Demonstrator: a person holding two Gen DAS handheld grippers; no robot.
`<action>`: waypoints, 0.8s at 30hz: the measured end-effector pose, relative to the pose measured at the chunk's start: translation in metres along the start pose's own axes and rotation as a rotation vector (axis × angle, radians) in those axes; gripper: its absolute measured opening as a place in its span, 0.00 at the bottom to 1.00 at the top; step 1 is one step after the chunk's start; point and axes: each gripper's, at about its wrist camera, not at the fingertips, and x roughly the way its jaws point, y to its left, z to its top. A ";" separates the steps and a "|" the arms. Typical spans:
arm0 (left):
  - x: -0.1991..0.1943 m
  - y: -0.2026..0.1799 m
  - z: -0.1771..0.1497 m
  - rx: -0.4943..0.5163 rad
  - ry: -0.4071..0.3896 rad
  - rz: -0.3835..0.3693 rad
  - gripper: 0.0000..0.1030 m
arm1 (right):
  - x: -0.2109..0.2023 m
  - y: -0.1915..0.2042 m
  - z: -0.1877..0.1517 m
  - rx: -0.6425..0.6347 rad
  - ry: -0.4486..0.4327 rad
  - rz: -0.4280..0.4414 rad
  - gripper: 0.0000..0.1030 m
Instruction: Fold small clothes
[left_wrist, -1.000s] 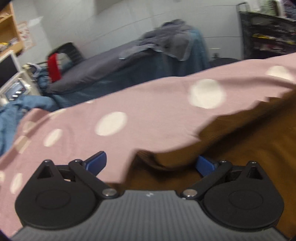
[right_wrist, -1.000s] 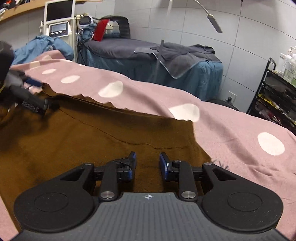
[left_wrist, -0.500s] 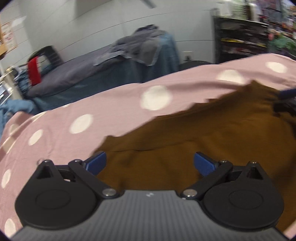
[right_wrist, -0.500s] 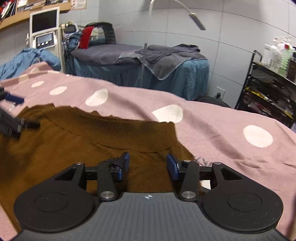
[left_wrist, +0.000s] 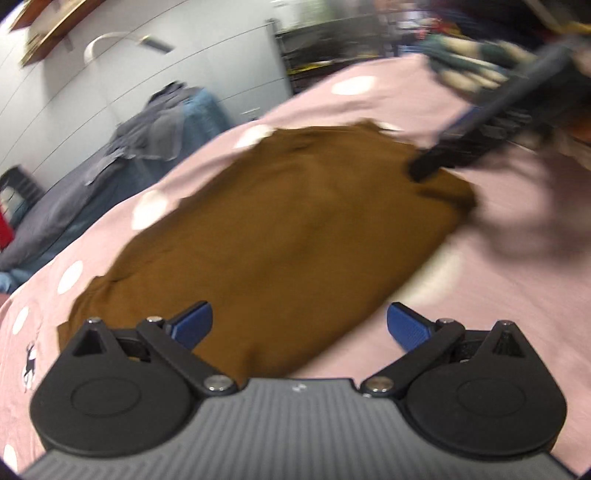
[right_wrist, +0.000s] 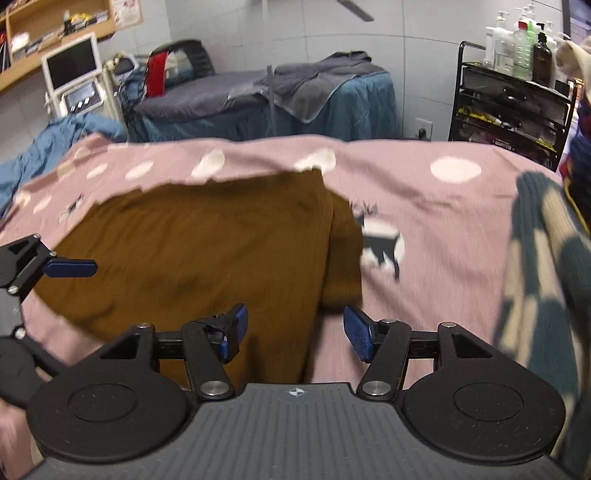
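Note:
A folded brown garment (left_wrist: 280, 221) lies flat on the pink dotted cover (left_wrist: 498, 288); it also shows in the right wrist view (right_wrist: 207, 251). My left gripper (left_wrist: 299, 325) is open and empty, just above the garment's near edge. My right gripper (right_wrist: 293, 332) is open and empty over the garment's right folded edge. The right gripper shows blurred at the garment's far corner in the left wrist view (left_wrist: 480, 133). The left gripper's blue fingertip (right_wrist: 70, 267) shows at the left in the right wrist view.
A teal and cream checked cloth (right_wrist: 535, 266) lies at the right on the pink cover (right_wrist: 443, 206). Behind stand a blue massage bed with grey towels (right_wrist: 295, 99), a black trolley with bottles (right_wrist: 513, 92) and a screen unit (right_wrist: 74, 77).
Both grippers have pulled back and up from the brown garment, which now lies folded flat. The right gripper's jaws have opened wider. The left gripper has swung to look across the garment.

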 end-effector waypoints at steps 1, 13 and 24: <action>-0.003 -0.013 -0.003 0.039 0.001 -0.004 0.97 | -0.001 -0.001 -0.004 0.010 0.007 -0.001 0.92; 0.013 -0.068 0.041 0.117 -0.038 0.014 0.57 | 0.006 -0.020 -0.003 0.116 0.029 0.031 0.92; 0.046 -0.107 0.058 0.319 -0.097 0.069 0.40 | 0.036 -0.032 0.012 0.164 0.054 0.075 0.94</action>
